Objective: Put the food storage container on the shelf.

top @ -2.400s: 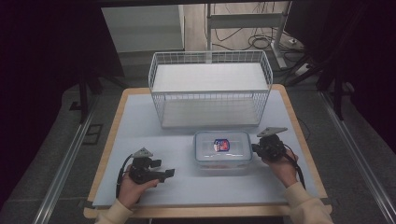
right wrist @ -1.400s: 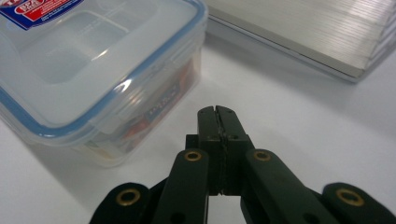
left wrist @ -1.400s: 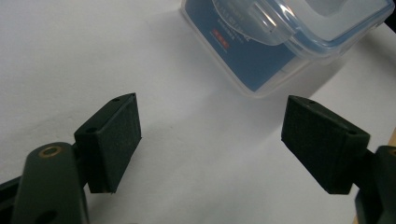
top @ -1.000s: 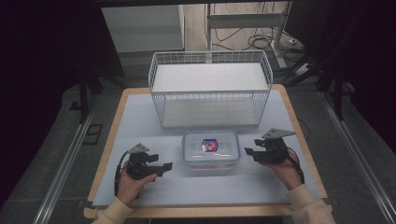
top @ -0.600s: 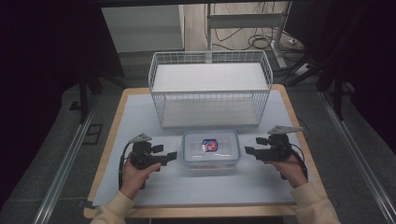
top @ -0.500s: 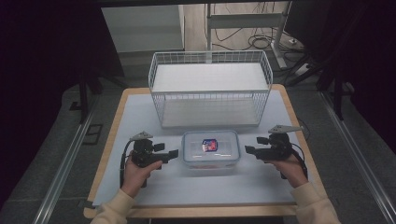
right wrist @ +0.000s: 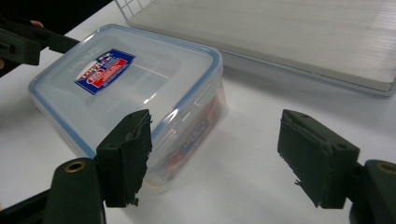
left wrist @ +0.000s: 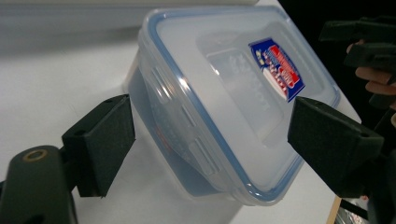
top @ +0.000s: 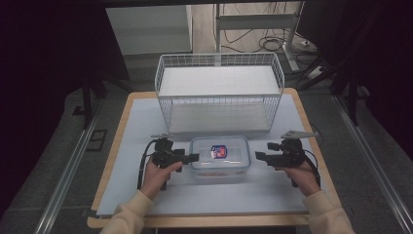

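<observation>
The clear plastic box with a blue-edged lid (top: 220,157) sits on the white table (top: 146,117) between the wide-open, empty left gripper (top: 191,157) and right gripper (top: 259,156), whose jaws have just been opening, so bring both in evenly.

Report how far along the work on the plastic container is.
Done: the lidded container sits on the table in front of the wire basket, lid on. In hand: the left gripper and right gripper flank its ends, jaws just opened, nothing gripped. Left: probably gripping it or its side latches; nothing is lifted.
</observation>
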`<state>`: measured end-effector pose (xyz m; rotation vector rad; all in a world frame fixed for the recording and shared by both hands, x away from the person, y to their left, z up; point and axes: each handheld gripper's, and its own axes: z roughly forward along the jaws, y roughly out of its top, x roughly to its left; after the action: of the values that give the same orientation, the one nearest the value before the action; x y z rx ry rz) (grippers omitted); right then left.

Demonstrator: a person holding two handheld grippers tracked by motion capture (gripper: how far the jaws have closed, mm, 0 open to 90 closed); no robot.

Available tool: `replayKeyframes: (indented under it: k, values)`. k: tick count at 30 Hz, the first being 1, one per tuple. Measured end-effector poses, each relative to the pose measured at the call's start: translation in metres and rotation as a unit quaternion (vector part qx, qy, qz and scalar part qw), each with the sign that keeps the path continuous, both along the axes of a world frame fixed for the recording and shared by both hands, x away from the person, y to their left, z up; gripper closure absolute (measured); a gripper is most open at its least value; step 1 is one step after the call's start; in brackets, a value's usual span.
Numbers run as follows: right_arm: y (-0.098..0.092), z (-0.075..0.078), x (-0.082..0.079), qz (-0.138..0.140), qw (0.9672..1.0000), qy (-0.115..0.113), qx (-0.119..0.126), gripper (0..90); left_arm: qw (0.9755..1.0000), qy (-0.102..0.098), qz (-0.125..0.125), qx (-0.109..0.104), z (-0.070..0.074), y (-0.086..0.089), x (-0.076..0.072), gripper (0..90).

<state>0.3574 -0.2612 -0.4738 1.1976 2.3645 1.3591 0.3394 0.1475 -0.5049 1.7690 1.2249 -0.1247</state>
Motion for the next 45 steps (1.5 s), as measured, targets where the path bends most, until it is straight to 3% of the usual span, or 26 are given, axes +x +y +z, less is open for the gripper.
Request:
replayKeyframes:
  k: [3, 7, 10, 24, 27, 30, 35, 45]
  values:
    - [0.001, -0.002, 0.001, -0.003, 1.0000, 0.000, -0.006, 26.1, 0.9998, 0.013, -0.010, -0.013, -0.005, -0.002, 0.002, 14.9]
    - [0.002, -0.002, 0.001, 0.003, 1.0000, 0.006, 0.007, 25.7, 0.9993, 0.030, -0.009, -0.020, -0.013, -0.005, 0.004, 16.5]
    - [0.002, -0.002, 0.001, 0.003, 1.0000, 0.005, 0.006, 25.7, 0.9978, 0.048, -0.016, -0.043, -0.018, -0.006, 0.005, 17.2]
    - [0.003, -0.003, 0.001, 0.003, 0.9999, 0.014, 0.008, 25.7, 0.9970, 0.051, -0.030, -0.049, -0.019, -0.007, 0.005, 20.2]
    - [0.004, -0.005, 0.003, 0.009, 0.9986, 0.037, 0.036, 25.6, 0.9970, 0.051, -0.031, -0.050, -0.020, -0.007, 0.005, 20.3]
    - [0.006, -0.007, 0.006, 0.019, 0.9949, 0.071, 0.069, 25.4, 0.9969, 0.051, -0.031, -0.051, -0.020, -0.006, 0.005, 20.4]
    - [0.015, -0.015, 0.012, 0.030, 0.9936, 0.091, 0.059, 24.7, 0.9969, 0.051, -0.031, -0.052, -0.020, -0.006, 0.005, 20.5]
    - [0.030, -0.024, 0.024, 0.041, 0.9858, 0.141, 0.082, 24.6, 0.9968, 0.049, -0.029, -0.055, -0.021, -0.006, 0.004, 20.7]
